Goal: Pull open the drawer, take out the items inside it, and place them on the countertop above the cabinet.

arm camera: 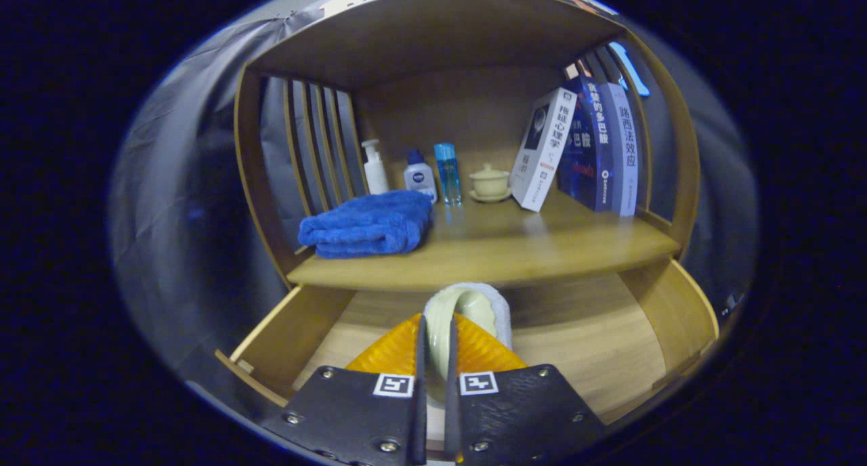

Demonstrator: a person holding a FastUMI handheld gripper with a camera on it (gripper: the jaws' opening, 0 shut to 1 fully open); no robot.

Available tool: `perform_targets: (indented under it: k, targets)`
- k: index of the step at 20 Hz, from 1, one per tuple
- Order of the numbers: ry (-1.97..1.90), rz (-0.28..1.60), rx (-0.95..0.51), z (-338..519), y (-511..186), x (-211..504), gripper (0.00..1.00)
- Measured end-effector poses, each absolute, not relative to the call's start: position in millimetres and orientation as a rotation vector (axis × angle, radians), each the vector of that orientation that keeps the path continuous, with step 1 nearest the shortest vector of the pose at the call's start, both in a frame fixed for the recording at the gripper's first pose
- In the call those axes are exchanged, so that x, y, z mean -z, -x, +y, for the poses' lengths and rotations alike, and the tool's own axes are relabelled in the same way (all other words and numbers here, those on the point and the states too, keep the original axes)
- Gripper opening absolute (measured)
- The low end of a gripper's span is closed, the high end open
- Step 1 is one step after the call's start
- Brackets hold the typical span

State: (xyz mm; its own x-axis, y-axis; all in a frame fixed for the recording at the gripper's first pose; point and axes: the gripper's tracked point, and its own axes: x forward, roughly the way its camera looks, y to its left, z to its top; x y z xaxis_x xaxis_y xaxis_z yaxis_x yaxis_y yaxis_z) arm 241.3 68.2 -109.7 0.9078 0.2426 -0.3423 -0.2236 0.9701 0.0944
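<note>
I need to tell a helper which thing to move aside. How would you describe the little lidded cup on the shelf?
On the cabinet's countertop, look along the back wall. The lidded cup sits on a saucer between the clear blue bottle and the leaning white book. It is the only pale, squat, round piece there.

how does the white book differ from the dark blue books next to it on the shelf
The white book has a pale cover; the dark blue books are deep blue, one with a pale spine. The white book leans steeply, its top tipped against the blue books; they stand closer to upright against the shelf's slatted side. The white book sits nearer the lidded cup. Both rest on the countertop. The gripper is shut on a pale green item.
</note>
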Motion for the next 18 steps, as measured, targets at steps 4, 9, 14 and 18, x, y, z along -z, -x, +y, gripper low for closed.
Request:
perform_targets:
  k: [4,9,14,18]
  targets:
    - [-0.044,0.254,-0.223,62.3,-253.3,68.1,0.11]
    - [0.001,0.325,-0.192,51.3,-291.4,84.6,0.10]
    - [-0.126,0.364,-0.194,63.2,-329.1,76.5,0.10]
    - [-0.203,0.402,-0.185,58.3,-352.8,75.3,0.11]
